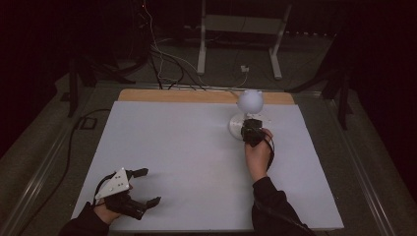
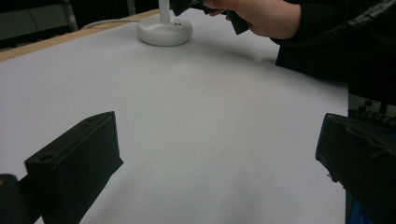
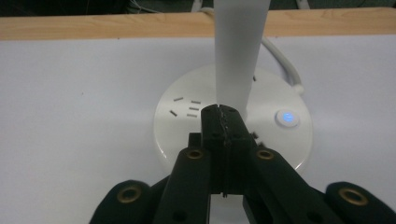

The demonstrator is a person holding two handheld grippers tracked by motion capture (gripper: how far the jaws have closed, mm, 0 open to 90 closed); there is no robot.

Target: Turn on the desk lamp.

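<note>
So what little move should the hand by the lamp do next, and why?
Probably slide the right hand-held gripper sideways and press down on the lit round button. Its jaws are shut together over the white lamp base, just in front of the stem, gripping nothing, so they look set for poking that button.

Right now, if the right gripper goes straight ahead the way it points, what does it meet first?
Probably the lamp's white stem: the right gripper, fingers shut, points at it just above the round base. Whether they already touch is unclear.
</note>
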